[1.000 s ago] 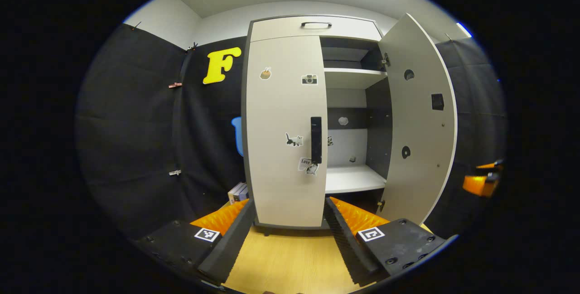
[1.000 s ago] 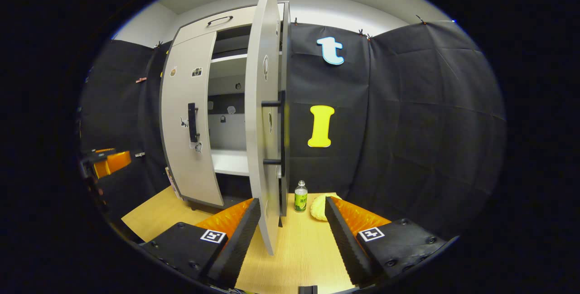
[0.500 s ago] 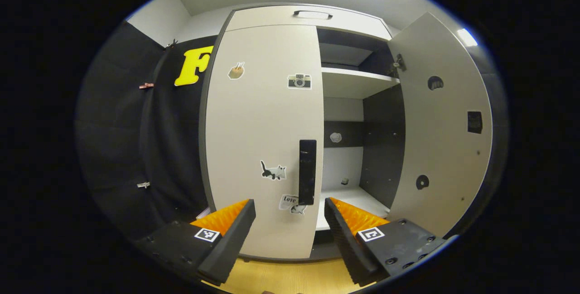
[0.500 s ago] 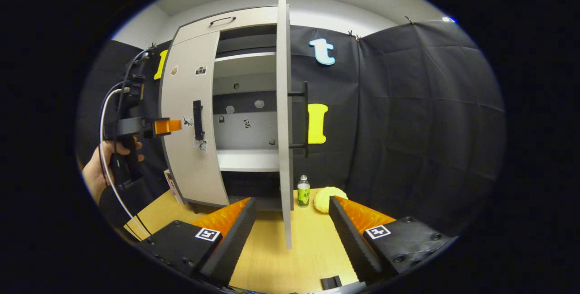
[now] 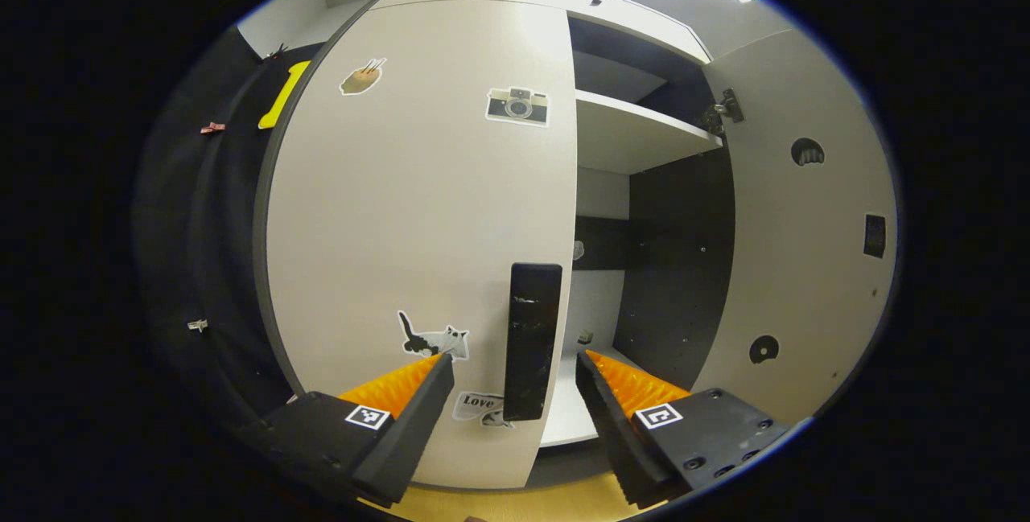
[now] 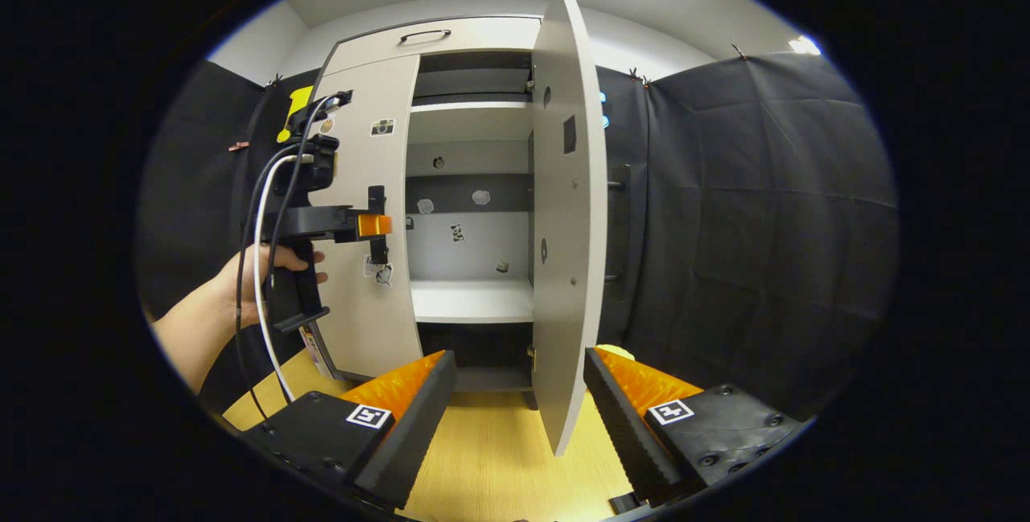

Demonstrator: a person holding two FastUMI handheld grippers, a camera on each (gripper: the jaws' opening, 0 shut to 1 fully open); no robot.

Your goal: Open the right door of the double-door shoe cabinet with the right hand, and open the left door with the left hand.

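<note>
At the shoe cabinet [image 6: 451, 184], left door [image 5: 418, 208] closed, right door [image 6: 567, 216] swung open. Left gripper [image 5: 515, 393], jaws apart, is being lined up around the black handle [image 5: 531, 341]: rigid bar, best gripped mid-length; door likely light, hinged. Right gripper [image 6: 519, 409] is being held apart, empty.

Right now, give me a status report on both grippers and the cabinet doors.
Left gripper open, handle between jaws. Right gripper open, holding nothing. Right door open, left door shut. Nothing in the way.

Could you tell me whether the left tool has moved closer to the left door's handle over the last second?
Yes. In the left gripper view the left tool has advanced toward the cabinet: the closed left door looms much larger, and its black handle now sits between the open fingers.
</note>
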